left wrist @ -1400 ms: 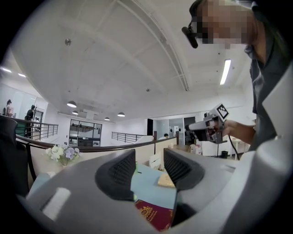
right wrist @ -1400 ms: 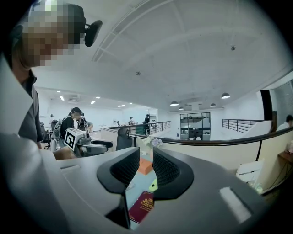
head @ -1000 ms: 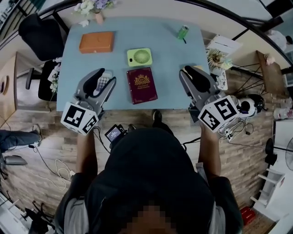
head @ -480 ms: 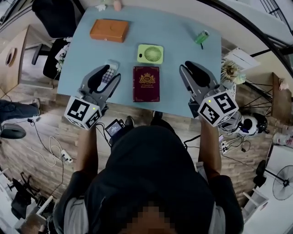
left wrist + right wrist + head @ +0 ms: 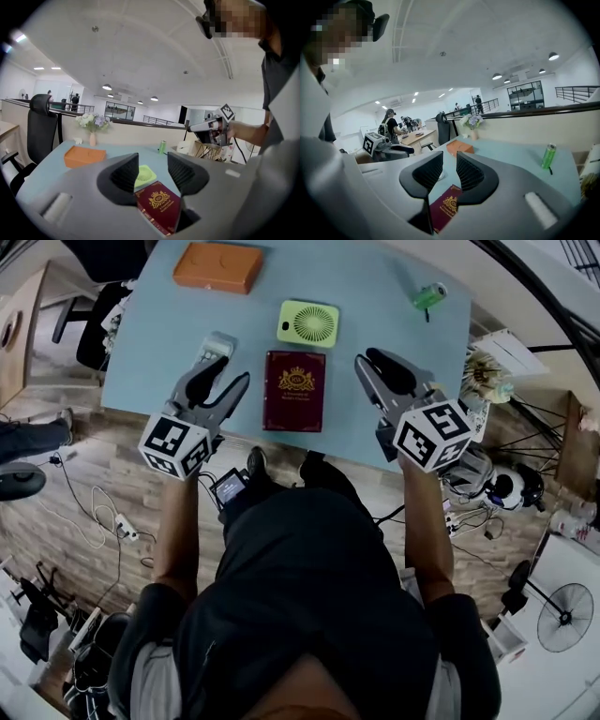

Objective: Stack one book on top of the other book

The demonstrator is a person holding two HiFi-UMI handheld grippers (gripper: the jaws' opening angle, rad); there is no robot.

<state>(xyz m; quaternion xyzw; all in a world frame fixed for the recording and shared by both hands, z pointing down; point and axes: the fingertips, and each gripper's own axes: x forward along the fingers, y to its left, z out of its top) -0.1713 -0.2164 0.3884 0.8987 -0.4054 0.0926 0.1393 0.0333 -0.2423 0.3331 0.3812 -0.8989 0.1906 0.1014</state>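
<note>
Head view status: maroon book (image 5: 294, 390) lies flat near the front edge of the table (image 5: 150, 352), between the two grippers. The orange book (image 5: 217, 266) sits well apart, at the far-left corner. Nothing stacked yet. (R)

Jaws? (J)

On the left gripper (image 5: 228, 371) they stand apart with nothing between them; only the maroon book shows beyond the gap. On the right gripper (image 5: 368, 360) the gap is narrow and also empty. Neither touches a book. (R)

So approach step, pre-grasp. (J)

My read too. Both hang just beside the maroon book's long sides, above the table. (R)

Next move? (J)

Pick one book. Maroon is nearest, but it's thin and flat, so a jaw has to get under an edge, likely the front one by the table's rim. Right jaws probably need more opening first. Then carry it to the orange book. (R)

The green fan (image 5: 307, 322) looks to sit roughly on that path. Lift over it. (J)
</note>
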